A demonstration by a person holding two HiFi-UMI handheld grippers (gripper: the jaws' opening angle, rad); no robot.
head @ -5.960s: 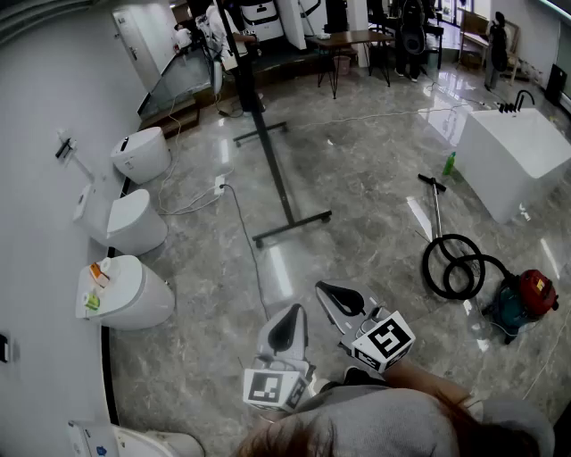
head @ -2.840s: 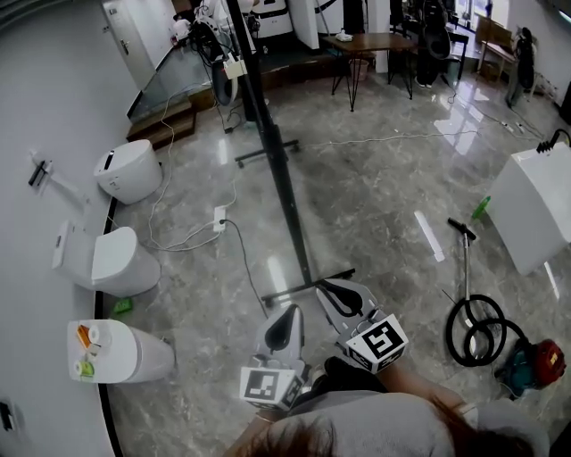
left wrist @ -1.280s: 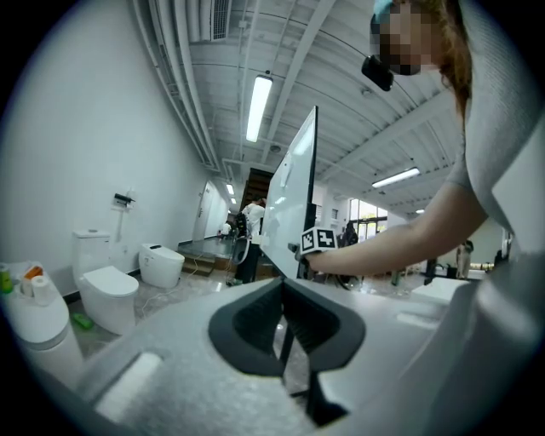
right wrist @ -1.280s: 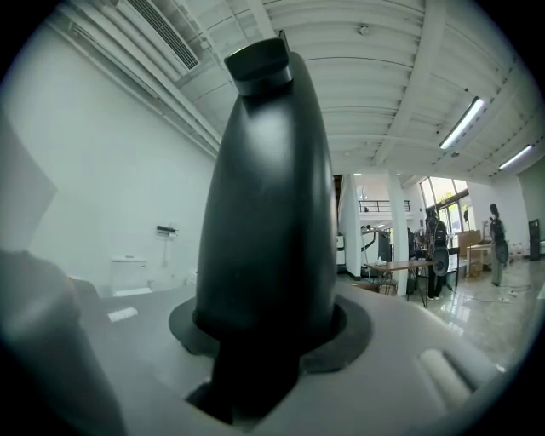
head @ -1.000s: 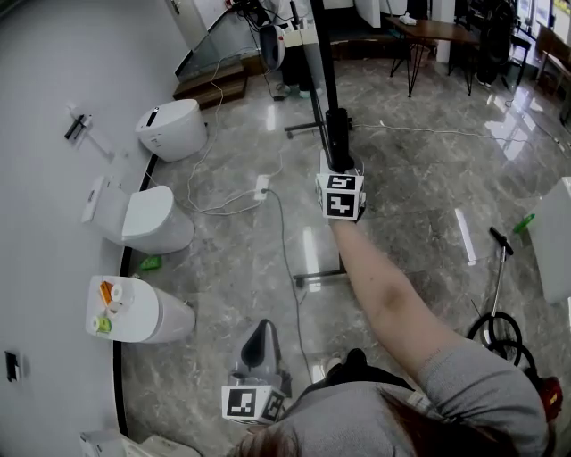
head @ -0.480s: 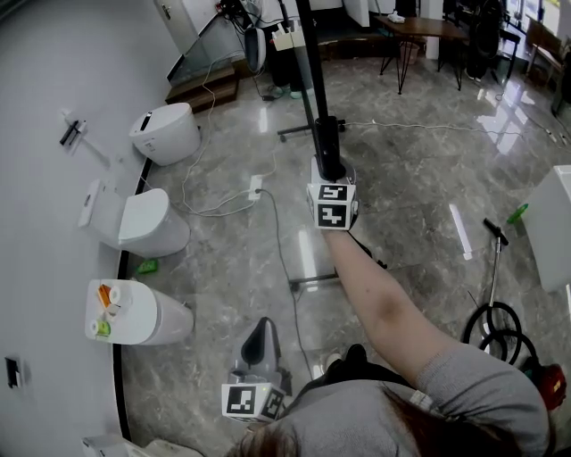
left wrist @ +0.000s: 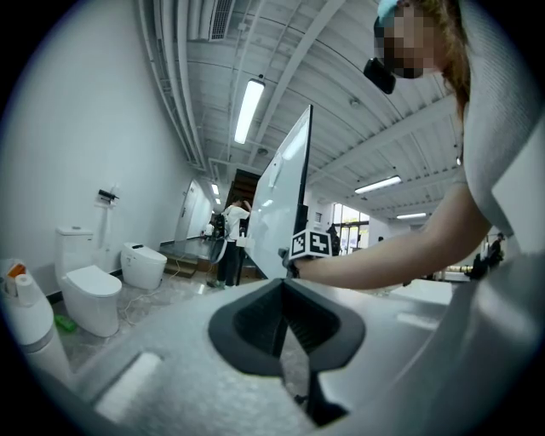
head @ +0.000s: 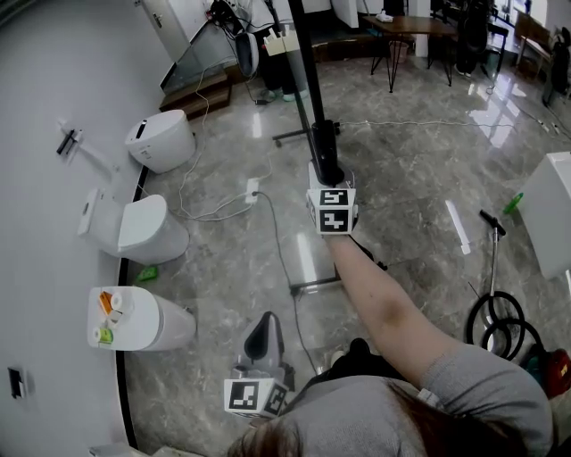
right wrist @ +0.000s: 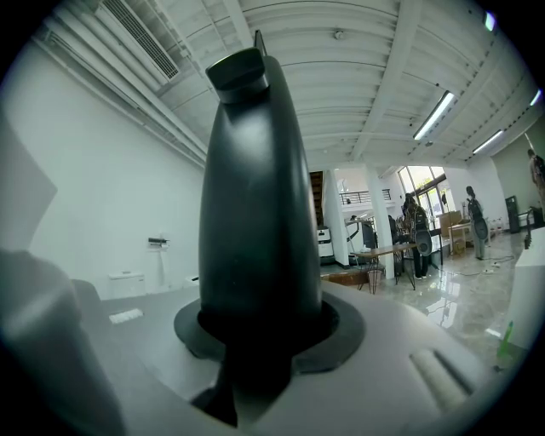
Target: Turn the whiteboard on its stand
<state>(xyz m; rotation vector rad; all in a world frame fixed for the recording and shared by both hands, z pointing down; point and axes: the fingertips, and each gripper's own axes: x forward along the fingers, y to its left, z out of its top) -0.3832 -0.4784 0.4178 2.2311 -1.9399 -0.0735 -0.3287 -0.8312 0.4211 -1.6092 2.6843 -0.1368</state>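
r claw [head: 325,136] grips whiteboard [left wrist: 281,197] edge, jaws just eased wider; l claw [head: 260,323] closed, empty; open floor [head: 415,178] around

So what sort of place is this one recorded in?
Probably a bathroom-fixture showroom or test hall. Three toilets stand in a row along the white wall, the floor is polished stone, and a table sits at the back. The whiteboard stands mid-floor.
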